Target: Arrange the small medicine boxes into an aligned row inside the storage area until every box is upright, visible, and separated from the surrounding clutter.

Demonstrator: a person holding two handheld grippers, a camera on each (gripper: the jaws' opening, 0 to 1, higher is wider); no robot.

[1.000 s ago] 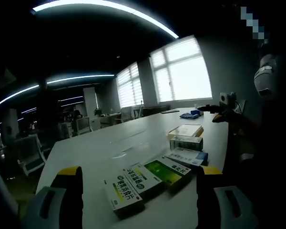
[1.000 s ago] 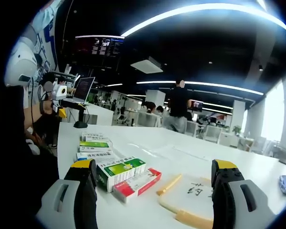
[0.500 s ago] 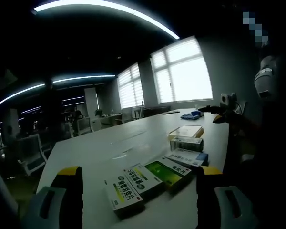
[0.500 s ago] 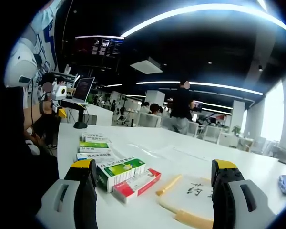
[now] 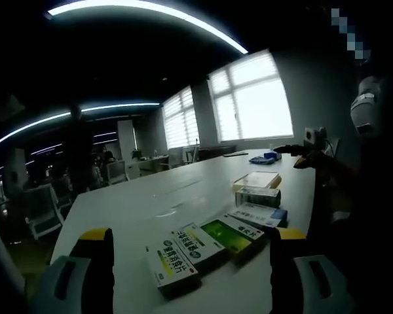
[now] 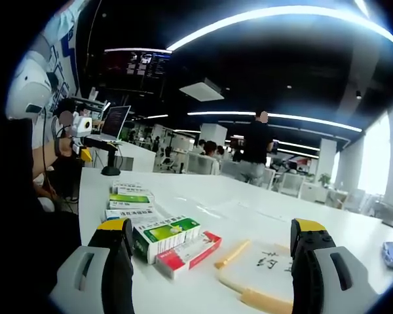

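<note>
Nothing had moved in the last second: both grippers (image 5: 191,275) (image 6: 209,261) stayed wide open and empty, the boxes (image 5: 206,247) still lying flat, so sorting hadn't begun.

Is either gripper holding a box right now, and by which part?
Nothing is held. The left gripper and right gripper are both open, above the white table; the medicine boxes lie flat on it.

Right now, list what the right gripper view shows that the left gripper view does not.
Right gripper view: a red-and-white box, a wooden tray with a written character, a laptop, a standing person. Left gripper view: bright windows, a distant blue item. Both: the white table, a green-faced box lying flat, and the left claw and right claw, each open and empty.
</note>
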